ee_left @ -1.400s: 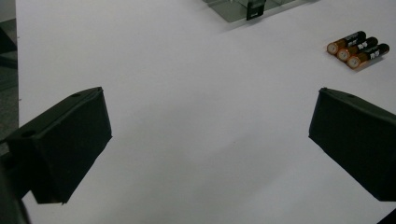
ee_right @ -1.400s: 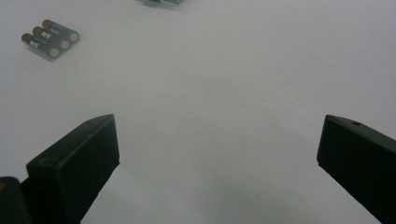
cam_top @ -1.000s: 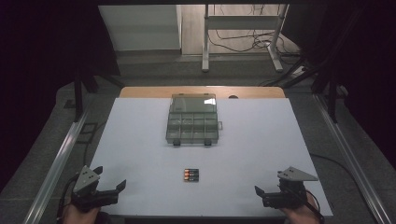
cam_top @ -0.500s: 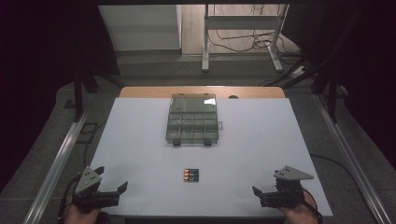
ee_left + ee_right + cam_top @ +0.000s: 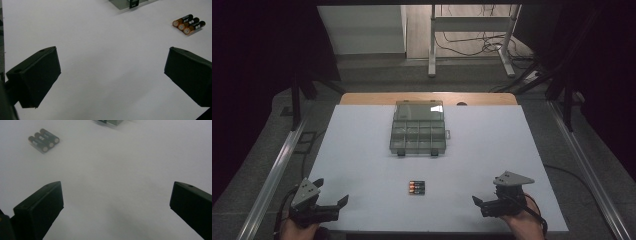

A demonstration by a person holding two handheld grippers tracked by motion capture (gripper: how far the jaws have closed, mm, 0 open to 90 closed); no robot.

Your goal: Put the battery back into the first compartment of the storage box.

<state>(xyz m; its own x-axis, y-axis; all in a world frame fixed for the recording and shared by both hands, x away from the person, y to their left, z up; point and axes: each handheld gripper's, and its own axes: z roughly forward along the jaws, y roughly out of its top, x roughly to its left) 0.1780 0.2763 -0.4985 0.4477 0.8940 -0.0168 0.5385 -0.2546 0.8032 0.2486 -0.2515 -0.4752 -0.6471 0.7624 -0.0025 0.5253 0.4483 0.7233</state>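
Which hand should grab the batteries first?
Probably the right, though it is close. The batteries lie side by side between both open hand-held grippers, a bit nearer the right hand-held gripper than the left hand-held gripper. Both point inward at them across bare table.

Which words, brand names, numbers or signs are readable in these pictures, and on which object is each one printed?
No text can be read here.
Three batteries: small light print on the black part, too small and blurred to read; no brand name can be made out.
Clear plastic box: no label or print visible.
White table: no marks.
Left claw and right claw: no lettering visible.
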